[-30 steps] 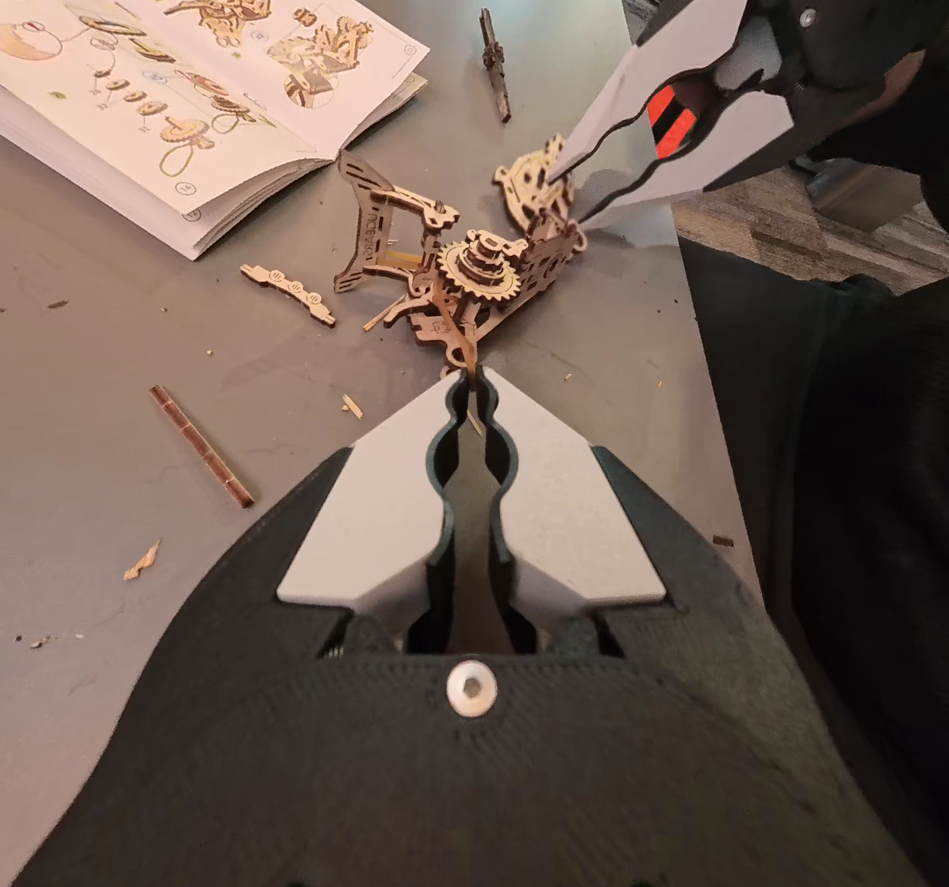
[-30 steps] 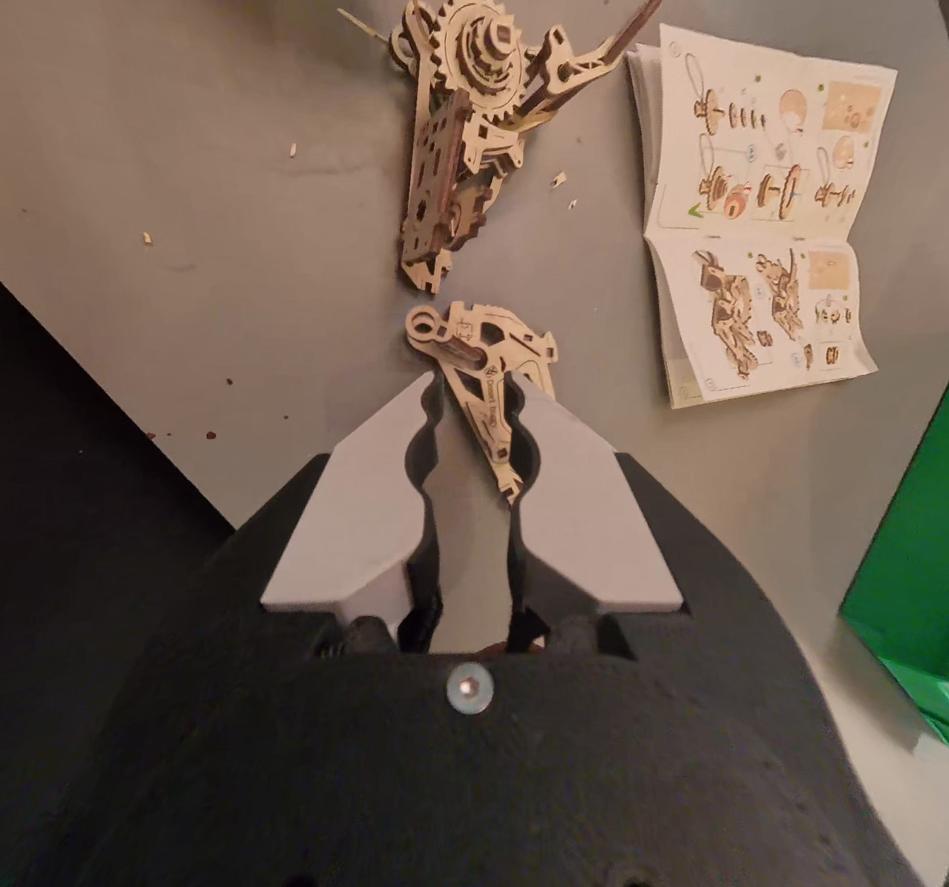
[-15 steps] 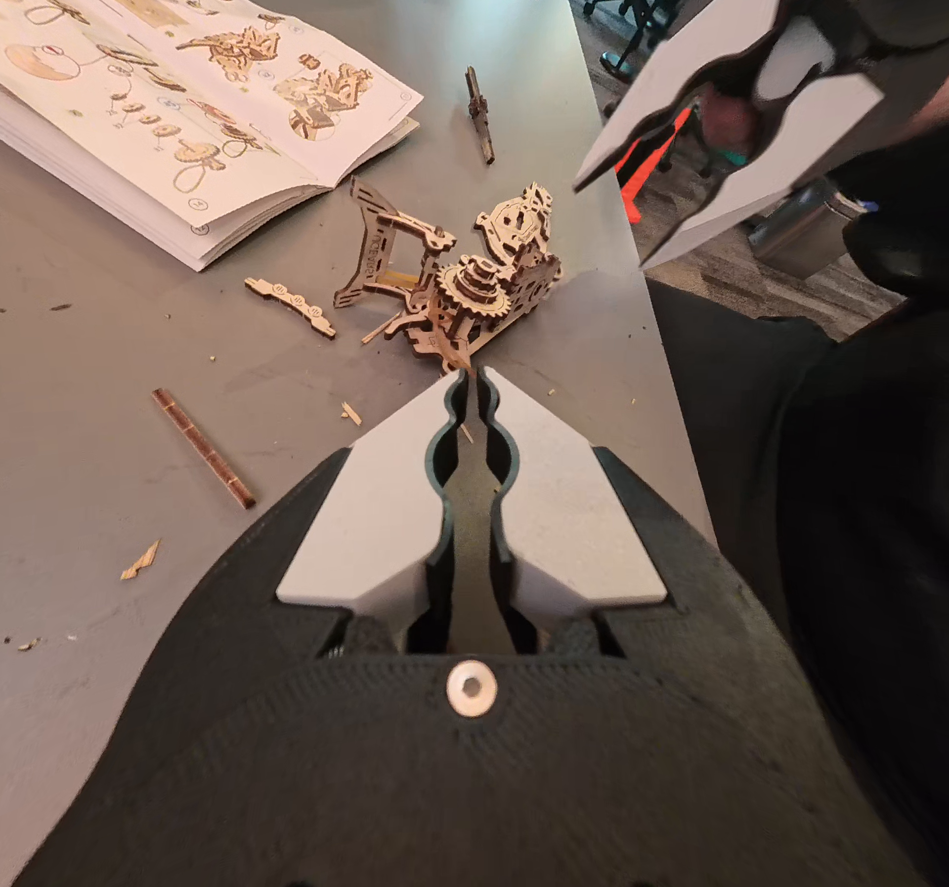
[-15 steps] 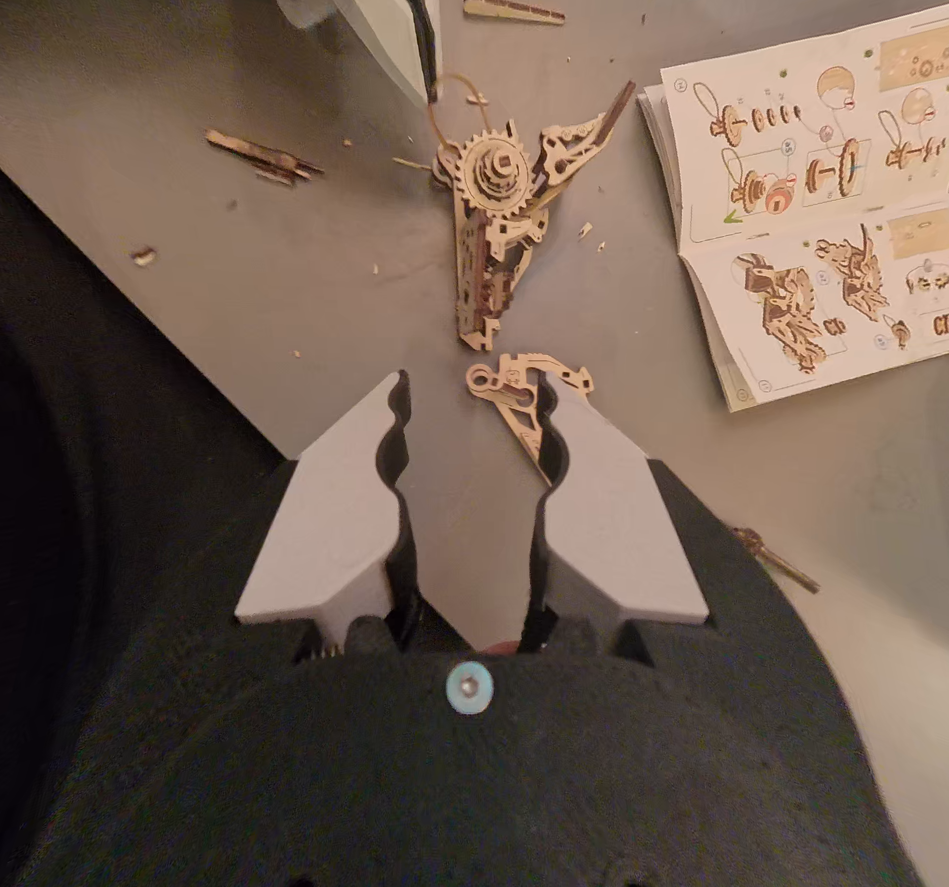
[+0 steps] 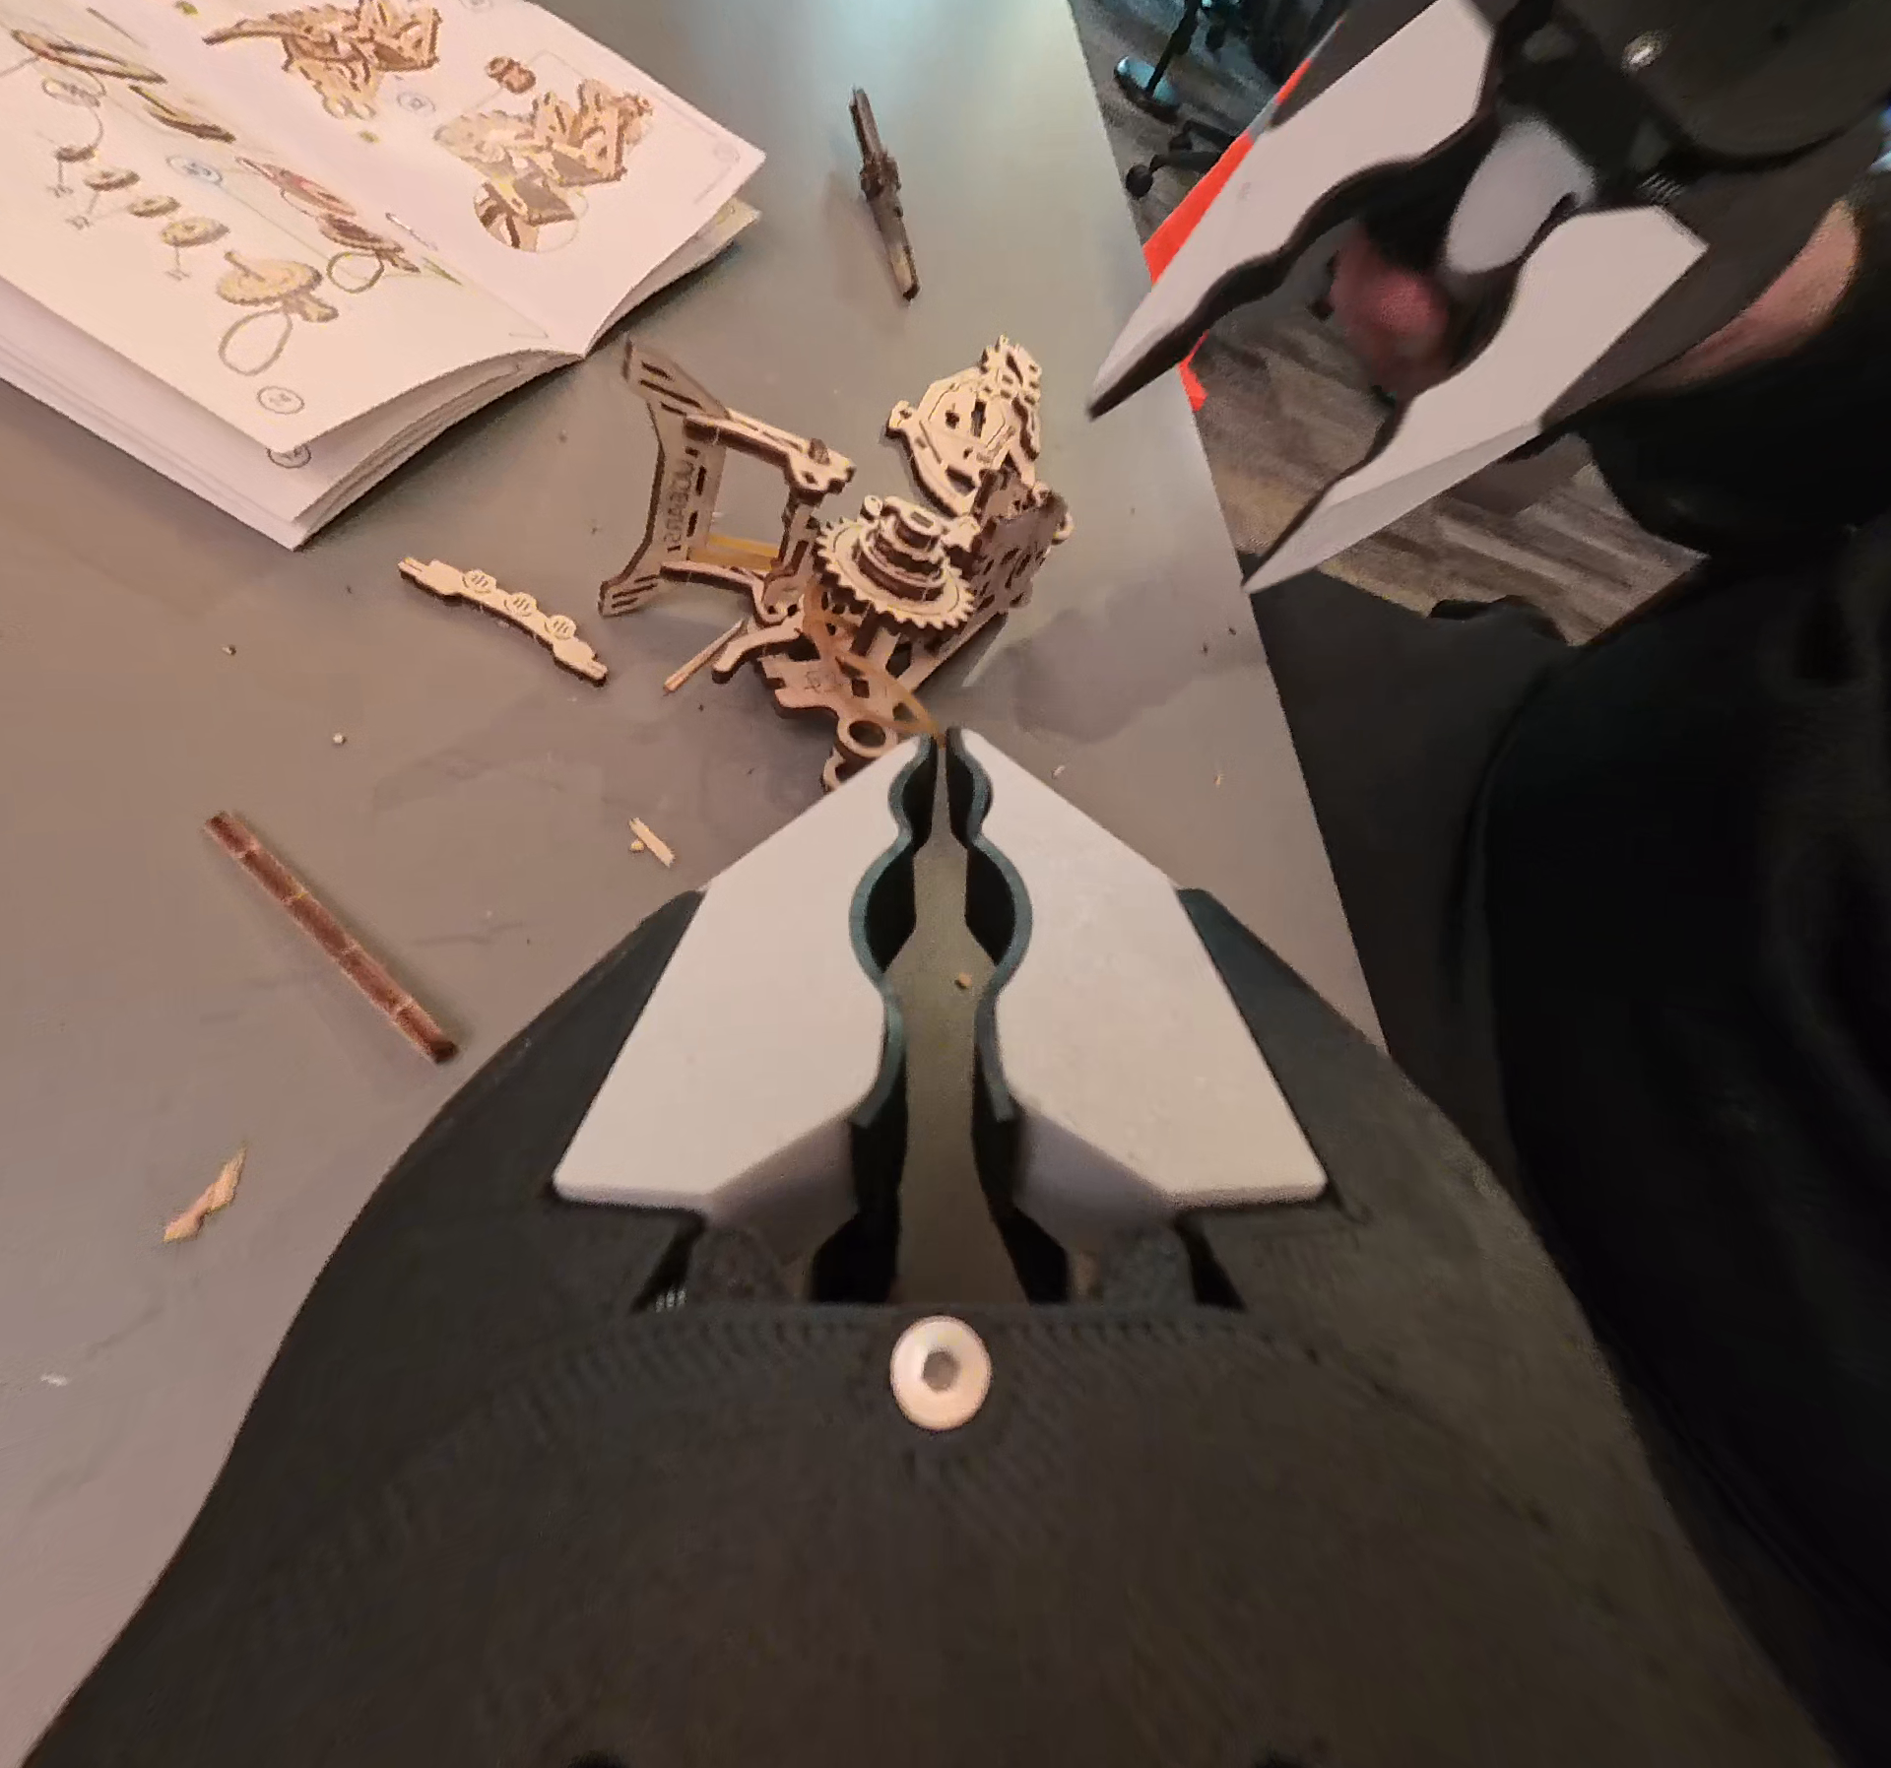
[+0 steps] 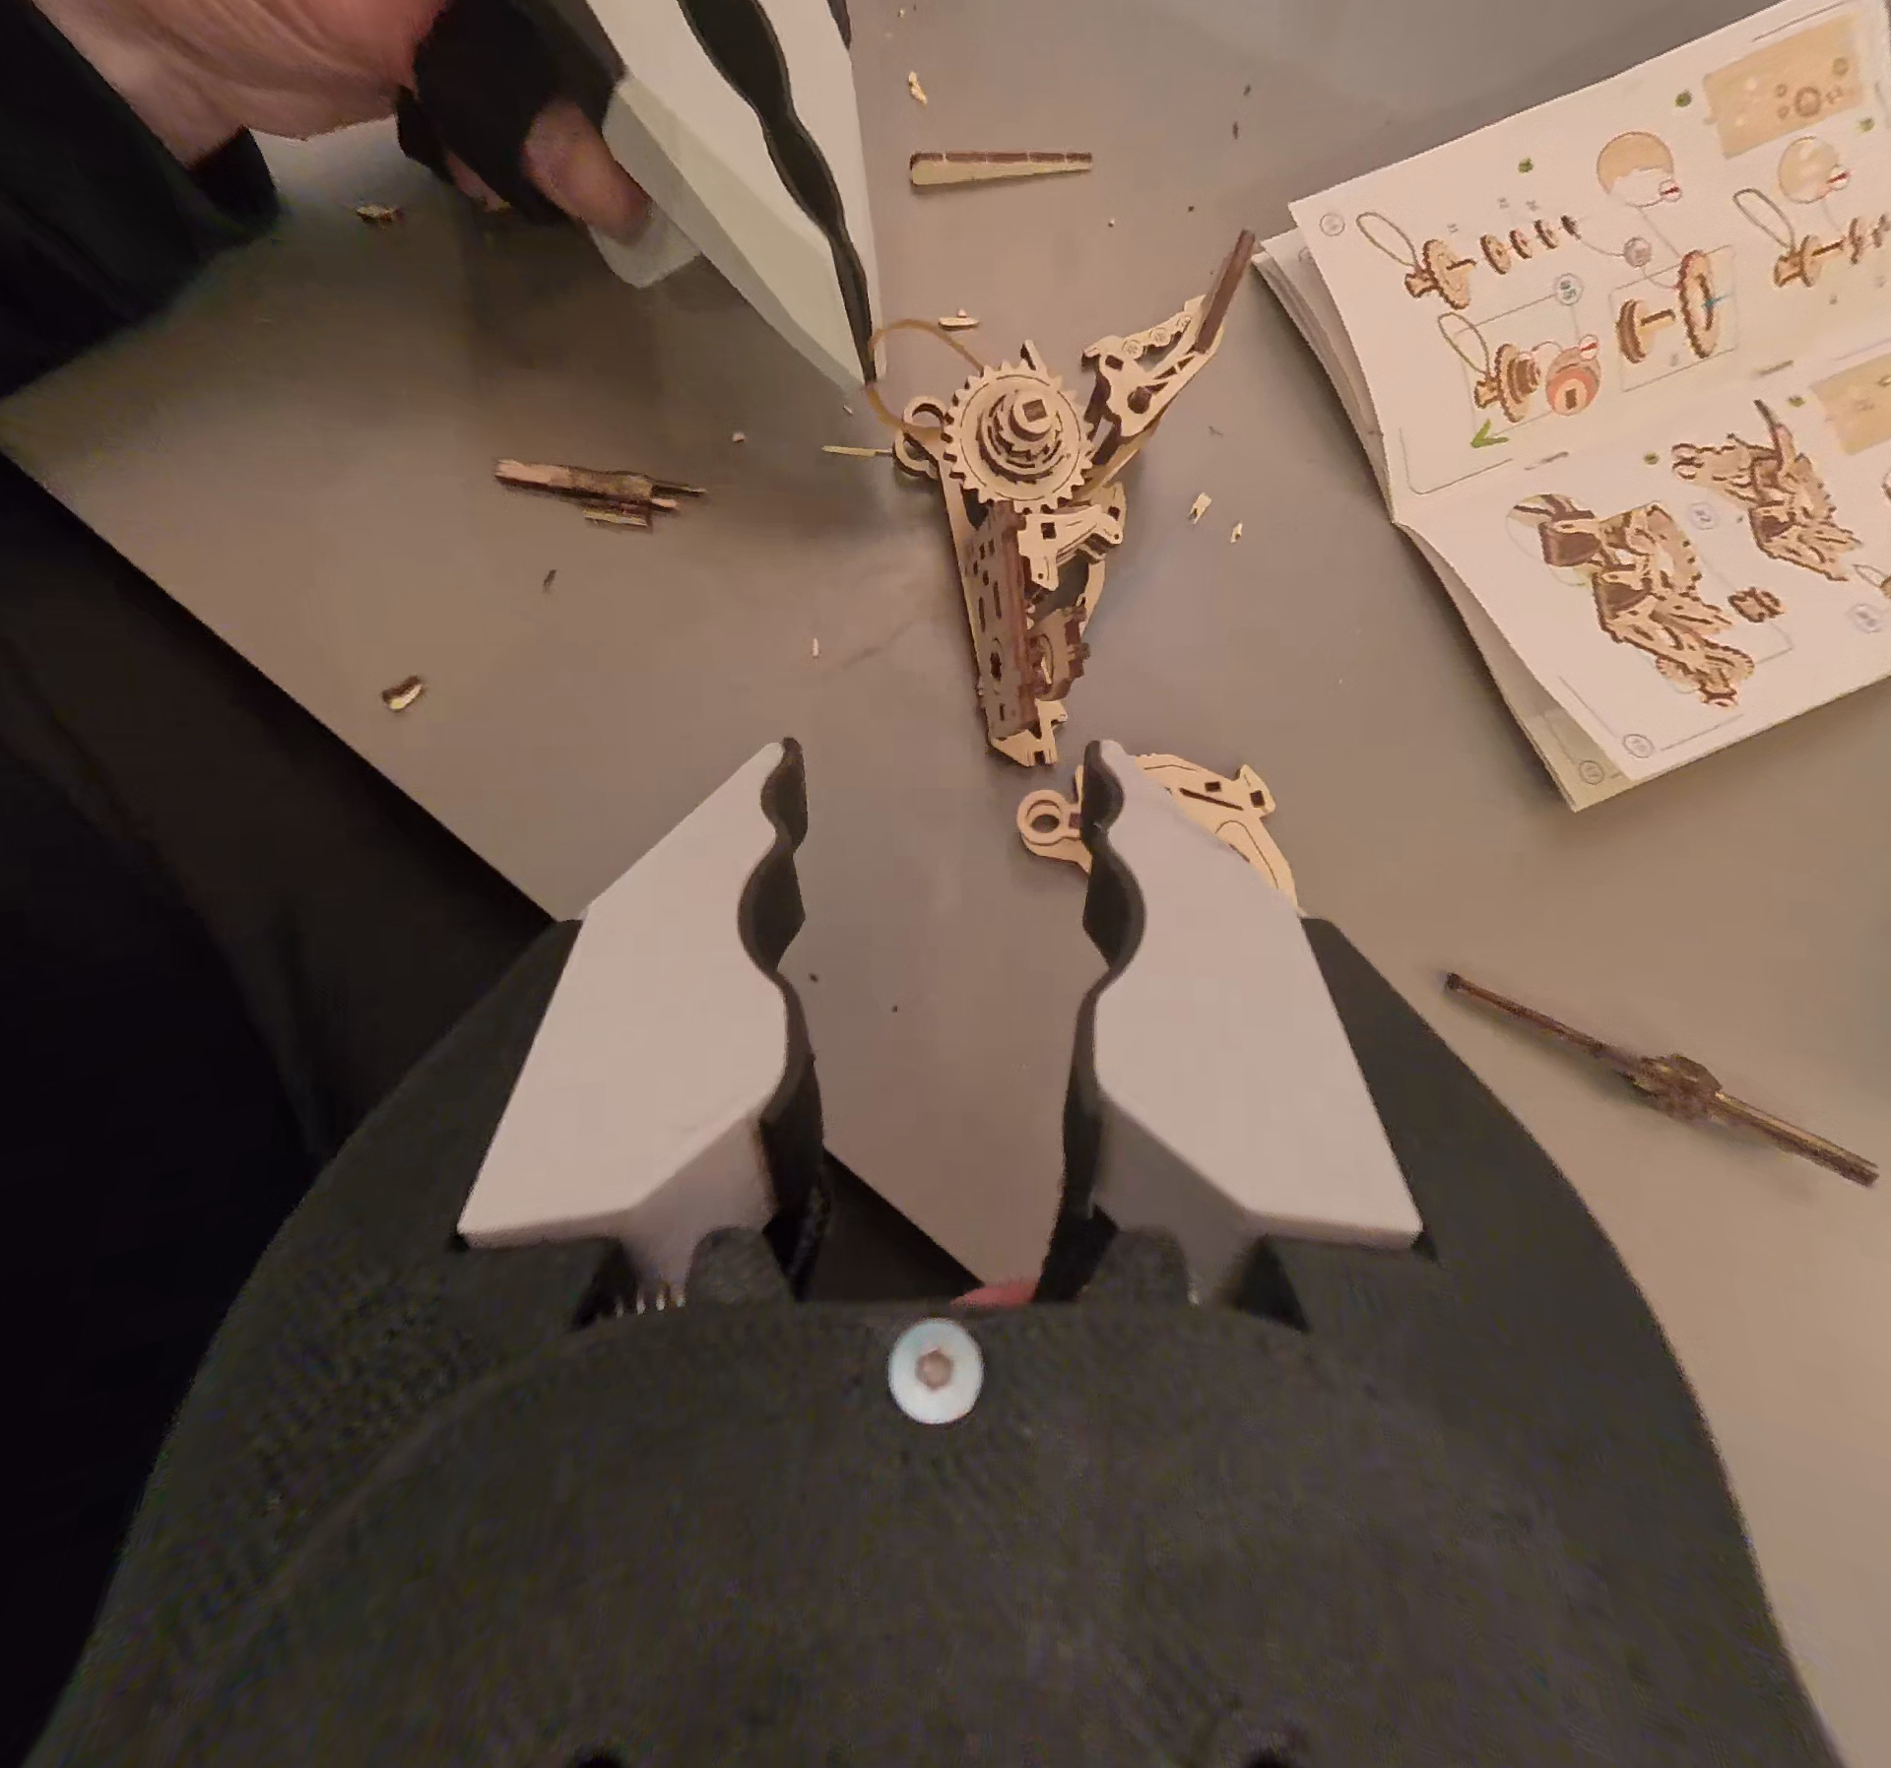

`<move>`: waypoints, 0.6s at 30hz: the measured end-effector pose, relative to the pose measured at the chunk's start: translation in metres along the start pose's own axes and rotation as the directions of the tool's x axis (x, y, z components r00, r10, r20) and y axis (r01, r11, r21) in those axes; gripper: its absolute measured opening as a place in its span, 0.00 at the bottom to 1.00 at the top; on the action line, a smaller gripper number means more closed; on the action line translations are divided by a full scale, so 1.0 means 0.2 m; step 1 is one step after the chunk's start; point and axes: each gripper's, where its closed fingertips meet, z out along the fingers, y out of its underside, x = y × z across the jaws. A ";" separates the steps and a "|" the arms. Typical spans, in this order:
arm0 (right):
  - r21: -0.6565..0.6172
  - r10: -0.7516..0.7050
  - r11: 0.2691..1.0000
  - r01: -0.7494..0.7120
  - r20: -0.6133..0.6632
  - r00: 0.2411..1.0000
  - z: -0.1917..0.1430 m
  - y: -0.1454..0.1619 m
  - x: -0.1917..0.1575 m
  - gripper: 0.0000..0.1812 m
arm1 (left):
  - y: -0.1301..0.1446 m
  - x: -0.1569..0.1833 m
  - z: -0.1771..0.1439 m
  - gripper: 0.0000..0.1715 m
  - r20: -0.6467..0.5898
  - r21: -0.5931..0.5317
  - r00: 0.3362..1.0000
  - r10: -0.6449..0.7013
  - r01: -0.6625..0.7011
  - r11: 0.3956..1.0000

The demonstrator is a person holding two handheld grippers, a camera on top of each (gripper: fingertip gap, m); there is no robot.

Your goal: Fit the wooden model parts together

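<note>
Each gripper has a broad black body with a finely ribbed, printed-looking surface that widens toward the camera. On the left gripper (image 5: 939, 742) a round silver screw (image 5: 939, 1373) sits in the middle of the body, below two pale grey, wedge-shaped fingers (image 5: 757, 1023). Their inner edges carry wavy black pads. The right gripper (image 6: 941, 757) is built the same way, with its own silver screw (image 6: 934, 1369) and grey fingers (image 6: 1207, 1054); a small metal spring shows at the base of one finger. The hand (image 6: 235, 0) wears a black fingerless glove and a black sleeve.
</note>
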 end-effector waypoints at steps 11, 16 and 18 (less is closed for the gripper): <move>0.027 0.045 0.999 -0.045 0.019 0.999 0.11 0.00 0.10 0.29 | -0.06 0.04 -0.01 0.00 -0.137 0.043 0.991 0.001 0.005 0.999; 0.037 0.025 0.999 -0.026 0.011 1.000 0.15 -0.02 0.13 0.28 | -0.06 0.06 -0.01 0.00 -0.168 0.044 0.986 0.017 -0.010 0.999; 0.042 0.006 0.999 -0.006 0.008 1.000 0.15 -0.03 0.13 0.27 | -0.08 0.07 -0.02 0.00 -0.181 0.067 0.983 0.017 -0.005 0.998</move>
